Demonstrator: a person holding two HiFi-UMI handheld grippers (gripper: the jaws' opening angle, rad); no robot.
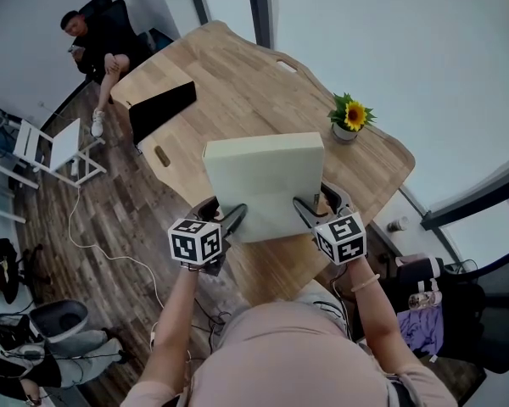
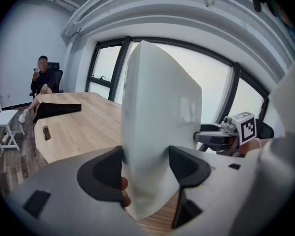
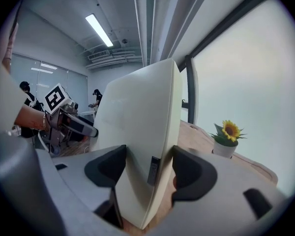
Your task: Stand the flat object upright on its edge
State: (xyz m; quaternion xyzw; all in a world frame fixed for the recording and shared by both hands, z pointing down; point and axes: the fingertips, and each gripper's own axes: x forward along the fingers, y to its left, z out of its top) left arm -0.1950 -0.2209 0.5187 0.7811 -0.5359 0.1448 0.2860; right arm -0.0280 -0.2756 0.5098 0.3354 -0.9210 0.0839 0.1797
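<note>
The flat object (image 1: 263, 181) is a pale cream, thick pad, tipped up over the wooden table (image 1: 237, 83) with its broad face toward me. My left gripper (image 1: 225, 213) holds its lower left edge and my right gripper (image 1: 316, 203) its lower right edge. In the left gripper view the pad (image 2: 162, 117) fills the gap of the left gripper (image 2: 146, 168), both pads pressing its faces. In the right gripper view the pad (image 3: 140, 127) stands narrow side on in the right gripper (image 3: 150, 168), squeezed the same way. Its bottom edge is hidden behind the jaws.
A potted sunflower (image 1: 349, 119) stands at the table's right edge, close behind the pad. A black flat item (image 1: 161, 108) lies on the far left of the table. A person sits in a chair (image 1: 102, 41) beyond it. A black office chair (image 1: 483, 312) stands at my right.
</note>
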